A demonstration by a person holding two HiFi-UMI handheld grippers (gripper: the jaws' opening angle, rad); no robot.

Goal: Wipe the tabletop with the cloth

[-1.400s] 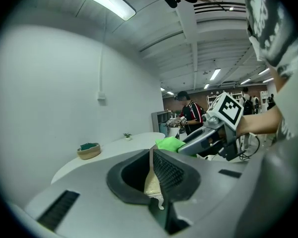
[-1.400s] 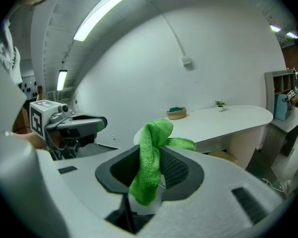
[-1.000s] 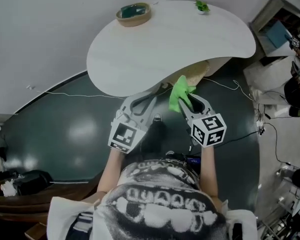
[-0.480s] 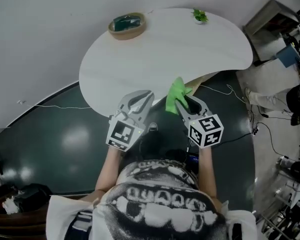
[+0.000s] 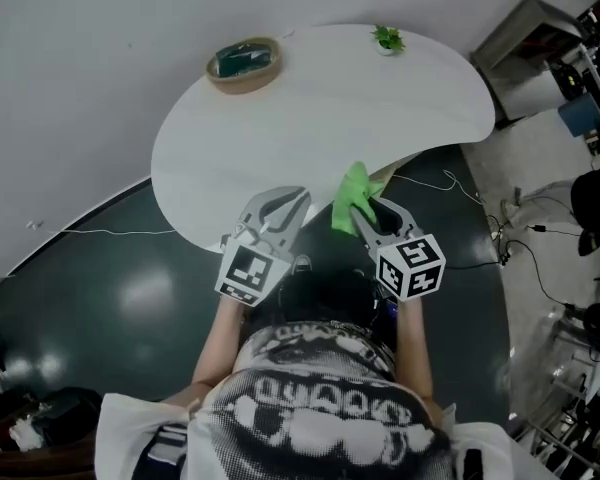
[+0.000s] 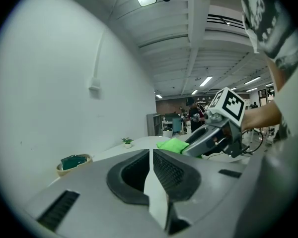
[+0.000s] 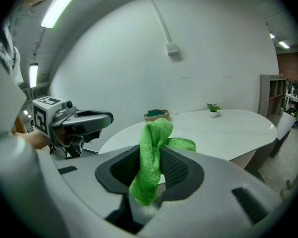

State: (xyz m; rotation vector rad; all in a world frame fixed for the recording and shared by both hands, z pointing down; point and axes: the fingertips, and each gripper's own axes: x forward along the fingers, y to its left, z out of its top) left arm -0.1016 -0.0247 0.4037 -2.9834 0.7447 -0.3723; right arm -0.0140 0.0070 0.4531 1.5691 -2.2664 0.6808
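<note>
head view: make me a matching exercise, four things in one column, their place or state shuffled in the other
Things
1. green cloth
2. left gripper
3. bowl
4. small plant

Place or state
a. far rim of the table, right end
b. pinched in the right gripper
c. far rim of the table, left end, teal contents inside
d. jaws together, nothing between them

Pairs: 1-b, 2-d, 3-c, 4-a

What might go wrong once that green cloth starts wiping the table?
The cloth is pinched in a bunch by the right gripper, with much of it hanging loose; dragging may pull it free. The plant and bowl stand near the table's far edge; a wide sweep might knock them off.
</note>
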